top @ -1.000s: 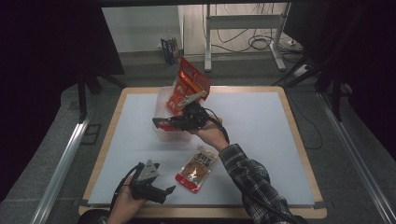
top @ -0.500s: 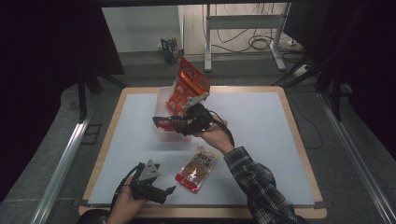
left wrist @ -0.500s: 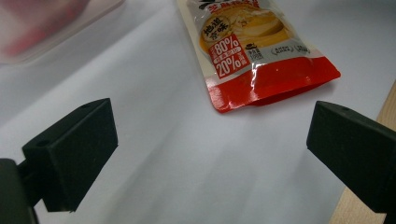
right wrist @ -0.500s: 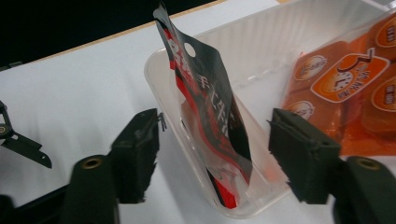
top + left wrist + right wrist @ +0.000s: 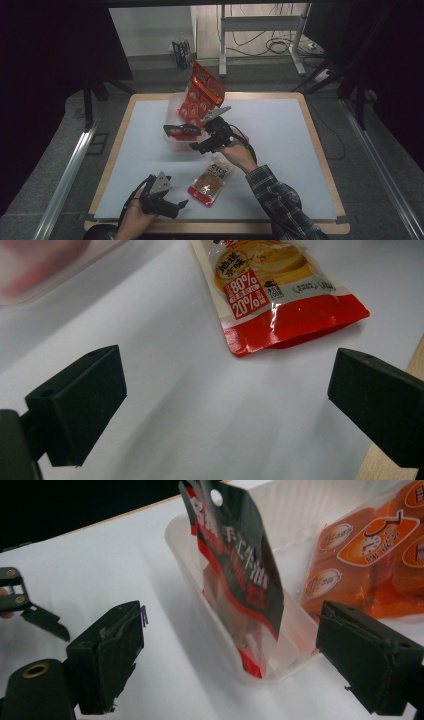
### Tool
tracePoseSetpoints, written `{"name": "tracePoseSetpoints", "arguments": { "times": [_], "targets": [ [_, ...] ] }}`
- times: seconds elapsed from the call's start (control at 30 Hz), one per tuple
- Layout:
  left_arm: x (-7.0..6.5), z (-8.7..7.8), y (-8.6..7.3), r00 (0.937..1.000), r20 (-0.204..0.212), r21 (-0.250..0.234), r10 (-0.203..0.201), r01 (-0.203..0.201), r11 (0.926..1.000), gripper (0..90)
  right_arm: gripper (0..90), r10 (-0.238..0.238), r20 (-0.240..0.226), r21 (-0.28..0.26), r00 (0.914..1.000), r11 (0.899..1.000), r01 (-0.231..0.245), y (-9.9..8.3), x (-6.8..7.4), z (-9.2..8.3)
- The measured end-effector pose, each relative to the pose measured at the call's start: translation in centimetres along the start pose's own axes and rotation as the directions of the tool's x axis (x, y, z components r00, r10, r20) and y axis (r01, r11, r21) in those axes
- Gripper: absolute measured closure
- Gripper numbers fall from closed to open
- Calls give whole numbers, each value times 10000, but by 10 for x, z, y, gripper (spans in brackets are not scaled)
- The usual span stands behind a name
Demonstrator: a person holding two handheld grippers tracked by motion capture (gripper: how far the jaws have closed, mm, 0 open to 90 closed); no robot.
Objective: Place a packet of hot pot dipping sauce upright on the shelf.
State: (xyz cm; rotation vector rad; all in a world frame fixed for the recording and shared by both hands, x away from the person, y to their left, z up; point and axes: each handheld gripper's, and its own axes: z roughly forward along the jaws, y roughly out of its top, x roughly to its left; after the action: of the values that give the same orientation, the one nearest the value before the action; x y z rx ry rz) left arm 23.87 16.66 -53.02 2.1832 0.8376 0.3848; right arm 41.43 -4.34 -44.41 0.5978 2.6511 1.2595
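The step in hand appears to be packing snack packets into the clear plastic tub (image 5: 176, 142) at upper centre of the high view. The right gripper (image 5: 192, 139) sits at the tub's near wall; its fingers have just been opening and stand wide apart, pressing on nothing. In the right gripper view a dark red packet (image 5: 235, 575) stands on end inside the tub, leaning against its wall, free of both fingers, so I judge it released.

The left gripper (image 5: 175, 206) rests low at lower left of the high view, its fingers open over the bare white surface (image 5: 280, 150).

Next move, in my judgement: draw the right gripper clear of the tub and go for the flat pouch (image 5: 211, 179) lying on the surface at lower centre, between the two hands.

Count: one tub; three packets in all, namely the dark red one, a tall orange bag (image 5: 201, 96) propped in the tub, and the flat pouch. Further contents of the tub cannot be ruled out, as its wall blurs the view.
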Motion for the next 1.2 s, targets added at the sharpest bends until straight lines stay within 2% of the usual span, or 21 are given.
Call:
{"name": "tracePoseSetpoints", "arguments": {
  "times": [0.23,0.33,0.47,0.7,0.87,0.97,1.1,1.2],
  "targets": [
    [0,1,0,10000,35,59,33,-33,10000,25,76,121,52,-172,9999,9998,-120,-6,4,-10],
    [0,1,0,10000,35,72,28,-29,10000,27,43,406,46,-321,9992,9987,-404,-12,5,-15],
    [-1,1,0,10000,38,103,-8,7,9999,32,14,535,16,-352,9986,9980,-534,-18,6,-18],
    [-2,0,1,9999,170,165,-18,16,9999,40,0,432,51,-252,9991,9988,-430,-25,9,-24],
    [-5,-1,2,9986,450,272,262,-274,9993,30,0,547,258,-297,9982,9981,-540,-36,12,-33],
    [-6,-2,2,9988,358,315,321,-332,9990,37,0,602,286,-232,9978,9980,-595,-42,14,-36],
    [-7,-4,3,9991,315,257,273,-282,9993,71,0,609,259,-208,9978,9980,-604,-48,15,-39],
    [-6,-7,3,9983,585,-21,3,-1,10000,131,0,750,-44,-17,9972,9972,-750,-54,17,-45]
  ]
}}
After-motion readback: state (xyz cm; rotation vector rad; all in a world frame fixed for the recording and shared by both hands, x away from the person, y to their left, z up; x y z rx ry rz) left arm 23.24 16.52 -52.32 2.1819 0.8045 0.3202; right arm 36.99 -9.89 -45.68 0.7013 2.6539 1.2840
